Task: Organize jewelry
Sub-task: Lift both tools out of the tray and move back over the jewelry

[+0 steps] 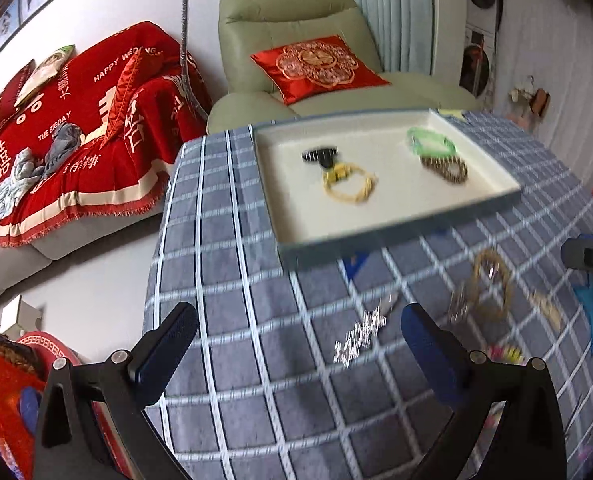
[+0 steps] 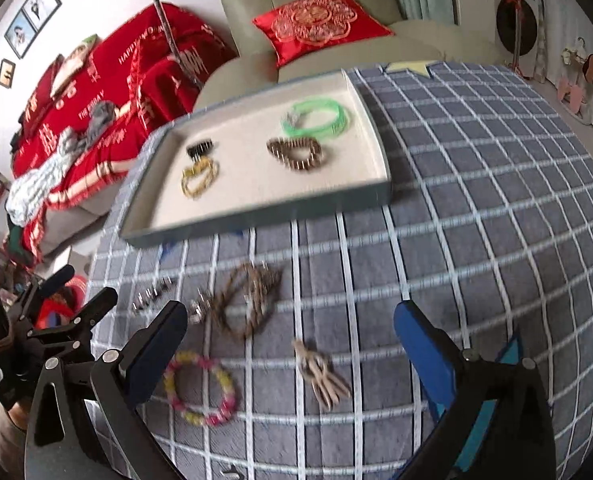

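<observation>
Shallow tray [image 2: 376,194], green bangle [image 2: 316,120], gold chain [image 2: 198,180], brown bracelet [image 2: 298,154] inside

Left tool [image 1: 296,344] held above the grey-and-white checked cloth counter [image 1: 232,248], fingers spread wide, nothing between them. Shallow cream-lined rectangular tray [image 1: 400,228] carries a yellow bracelet [image 1: 350,186], black clip [image 1: 319,156], green bangle [image 1: 432,141] and brown beaded bracelet [image 1: 446,169]. A silver chain [image 1: 362,338] lies blurred on the cloth.
</observation>
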Demonstrator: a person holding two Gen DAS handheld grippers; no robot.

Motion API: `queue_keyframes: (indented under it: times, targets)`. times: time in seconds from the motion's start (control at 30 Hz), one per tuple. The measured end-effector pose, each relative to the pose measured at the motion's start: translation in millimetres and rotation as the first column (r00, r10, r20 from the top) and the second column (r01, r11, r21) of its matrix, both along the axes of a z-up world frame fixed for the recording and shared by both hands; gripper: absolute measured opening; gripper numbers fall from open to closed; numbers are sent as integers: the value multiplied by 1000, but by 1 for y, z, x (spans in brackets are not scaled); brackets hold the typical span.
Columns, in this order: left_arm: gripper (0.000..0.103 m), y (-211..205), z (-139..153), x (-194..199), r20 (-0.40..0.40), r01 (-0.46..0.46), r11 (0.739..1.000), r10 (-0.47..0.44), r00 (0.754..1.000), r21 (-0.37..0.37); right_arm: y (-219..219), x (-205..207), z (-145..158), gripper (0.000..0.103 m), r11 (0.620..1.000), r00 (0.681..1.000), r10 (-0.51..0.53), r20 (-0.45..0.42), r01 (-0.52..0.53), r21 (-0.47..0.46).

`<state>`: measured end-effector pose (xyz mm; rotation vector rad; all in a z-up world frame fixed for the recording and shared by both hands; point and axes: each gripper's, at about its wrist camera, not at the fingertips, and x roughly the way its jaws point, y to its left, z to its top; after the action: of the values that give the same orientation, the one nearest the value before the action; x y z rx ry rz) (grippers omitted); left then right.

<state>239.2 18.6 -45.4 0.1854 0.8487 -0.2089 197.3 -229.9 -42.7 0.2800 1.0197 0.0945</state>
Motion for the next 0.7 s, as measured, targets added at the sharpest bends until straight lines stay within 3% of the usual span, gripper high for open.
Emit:
queue_keyframes:
  times: [0.33,0.7]
  targets:
    - [103,-1,-18,-5,-29,26,1000,-25,999,13,1,-24,-22,103,992,999,10,-54,-17,-126]
    - [103,-5,-30,4,-64,60,998,-60,996,7,13,-23,-30,100,980,997,60,-54,-70,-189]
